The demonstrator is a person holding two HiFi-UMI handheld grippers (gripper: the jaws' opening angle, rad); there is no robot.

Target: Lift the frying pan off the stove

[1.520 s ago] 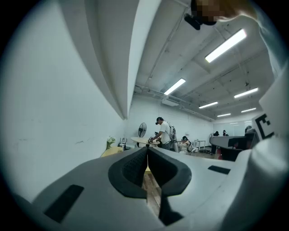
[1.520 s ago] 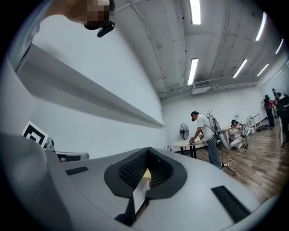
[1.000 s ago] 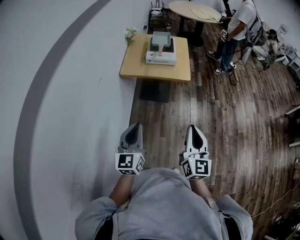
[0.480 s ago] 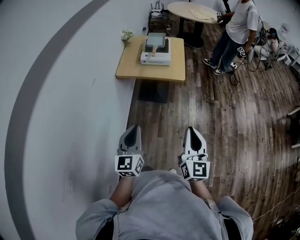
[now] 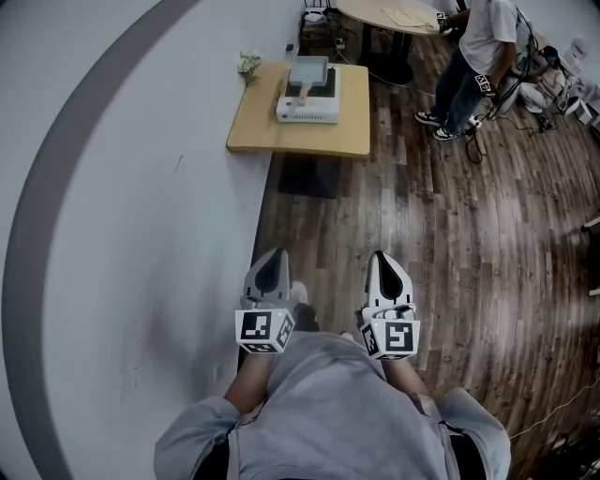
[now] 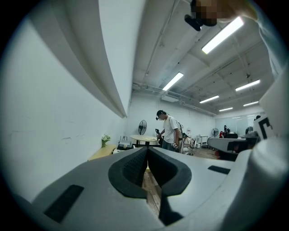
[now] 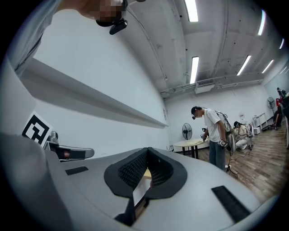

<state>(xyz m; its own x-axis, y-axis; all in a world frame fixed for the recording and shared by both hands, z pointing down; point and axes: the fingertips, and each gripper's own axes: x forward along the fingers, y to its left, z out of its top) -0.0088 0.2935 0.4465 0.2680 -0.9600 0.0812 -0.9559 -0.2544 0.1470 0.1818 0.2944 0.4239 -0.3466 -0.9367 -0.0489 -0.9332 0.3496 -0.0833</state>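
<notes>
The frying pan [image 5: 308, 71], square and grey-blue, is sitting on the white stove [image 5: 307, 105] at the far end of a light wooden table [image 5: 281, 136], with its handle pointing back toward 6 o'clock. The table is standing at 12 o'clock from the two grippers, well apart from them, and against the white wall [image 5: 141, 234] that is running along the 9 o'clock side. A small bunch of flowers [image 5: 248, 64] is resting at the table's 11 o'clock corner, and a dark box-like shape [image 5: 305, 176] is lying under its near edge. Bare wooden floor [image 5: 422, 244] is stretching between the grippers and the table.

At 1 o'clock a person in a white shirt [image 5: 473, 52] is standing beside a round table [image 5: 389, 14], and another person [image 5: 544, 89] is sitting further right.

The left gripper [image 5: 275, 251] and the right gripper [image 5: 381, 253] are pointing level toward 12 o'clock, side by side. Both are showing their jaws pressed fully together, holding nothing.

Compared with a second ago, the table and stove are sitting a little further left and higher in the head view, and the round table is now being cut off by the top edge. The standing person's feet are placed differently. A light shoe [image 5: 298, 292] is now showing between the two grippers. The jaws are staying closed as before.
</notes>
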